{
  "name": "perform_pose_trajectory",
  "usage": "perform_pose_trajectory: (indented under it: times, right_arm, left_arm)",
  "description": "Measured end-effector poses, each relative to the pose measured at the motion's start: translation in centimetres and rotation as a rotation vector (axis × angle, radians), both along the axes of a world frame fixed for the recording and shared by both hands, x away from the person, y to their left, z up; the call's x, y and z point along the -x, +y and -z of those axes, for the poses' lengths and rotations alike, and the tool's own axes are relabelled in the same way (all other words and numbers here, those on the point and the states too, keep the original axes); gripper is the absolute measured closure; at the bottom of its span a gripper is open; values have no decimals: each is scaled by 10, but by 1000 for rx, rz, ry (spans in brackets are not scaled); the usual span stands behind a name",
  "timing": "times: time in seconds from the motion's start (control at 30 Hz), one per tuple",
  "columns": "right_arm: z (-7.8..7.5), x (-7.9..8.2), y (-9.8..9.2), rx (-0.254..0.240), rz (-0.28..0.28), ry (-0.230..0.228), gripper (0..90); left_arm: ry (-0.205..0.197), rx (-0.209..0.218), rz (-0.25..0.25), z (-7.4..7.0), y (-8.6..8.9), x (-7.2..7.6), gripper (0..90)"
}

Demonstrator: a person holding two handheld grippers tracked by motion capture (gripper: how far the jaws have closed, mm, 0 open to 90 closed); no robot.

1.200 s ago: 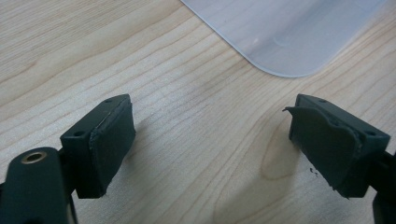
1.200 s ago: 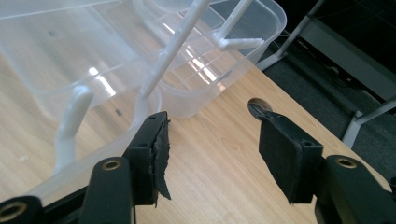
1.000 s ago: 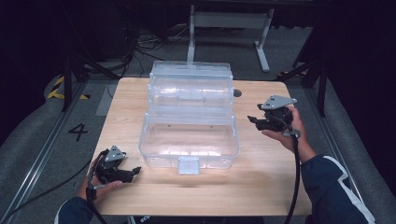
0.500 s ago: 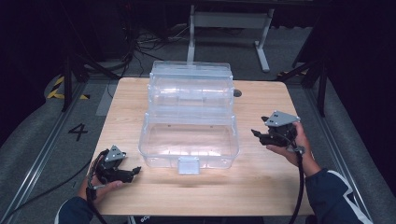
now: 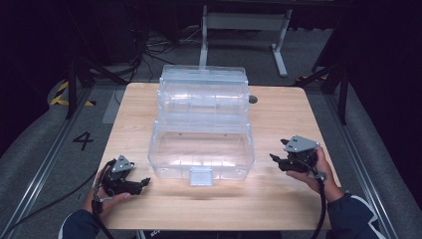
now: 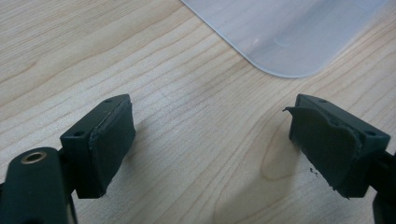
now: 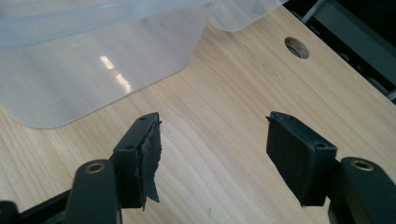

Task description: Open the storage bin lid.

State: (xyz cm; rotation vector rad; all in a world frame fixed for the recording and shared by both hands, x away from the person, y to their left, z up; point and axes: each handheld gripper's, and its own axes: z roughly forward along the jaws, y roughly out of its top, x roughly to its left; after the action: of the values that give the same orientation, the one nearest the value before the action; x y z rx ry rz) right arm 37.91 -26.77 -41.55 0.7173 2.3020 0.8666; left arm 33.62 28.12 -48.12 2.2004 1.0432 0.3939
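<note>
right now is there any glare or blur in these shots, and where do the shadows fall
High view: evenly lit table, dark surroundings, soft shadow under the clear box. Right gripper view: two bright glare spots on the box wall, near jaw parts slightly soft. Left gripper view: the box corner is hazy, faint shadows beside the pads.

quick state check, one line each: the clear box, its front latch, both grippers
clear plastic box: lid open, tipped back, upright on the table, seemingly empty
front latch: undone, hanging at the base's front edge
left gripper: open, nothing between the jaws, low over the table near the box's front left corner
right gripper: jaws just been opening, nothing between them, right of the box
</note>
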Motion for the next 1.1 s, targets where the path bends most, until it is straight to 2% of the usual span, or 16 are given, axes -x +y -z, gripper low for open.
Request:
perform_pose_trajectory:
  times: [0.3, 0.33, 0.4, 0.43, 0.47, 0.5, 0.6, 0.67, 0.73, 0.8, 0.87, 1.1]
  right_arm:
    - [25, 11, -9, 1, 48, 32, 293]
    - [33, 13, -15, -32, 82, 54, 276]
    - [40, 16, -20, -52, 110, 67, 259]
    - [42, 17, -22, -63, 121, 74, 251]
    - [42, 17, -22, -63, 121, 74, 251]
    - [48, 21, -30, -101, 149, 96, 245]
    - [56, 22, -40, -167, 198, 156, 229]
    - [62, 23, -45, -171, 236, 163, 228]
    - [66, 23, -48, -172, 243, 175, 218]
    - [70, 22, -52, -225, 256, 194, 214]
    - [70, 22, -53, -237, 259, 201, 209]
    - [71, 21, -54, -246, 254, 216, 201]
  left_arm:
    - [3, -1, 1, 0, 0, 0, 147]
    - [3, -1, 0, 0, 0, 0, 146]
    - [4, 1, -1, 0, 0, 0, 146]
    - [-13, -13, 7, -1, 1, -1, 146]
    - [-13, -13, 7, -1, 1, -1, 146]
    - [-13, -6, 3, 0, 0, -1, 146]
    - [-7, -2, 3, 0, -1, -2, 146]
    - [-14, -2, 0, 0, -1, -3, 146]
    - [-11, -3, 0, 0, -1, -3, 146]
    - [-11, -1, 3, 0, -2, -4, 146]
    - [-3, 5, -2, 1, -2, -3, 145]
    - [-8, 6, -5, 1, -2, -3, 145]
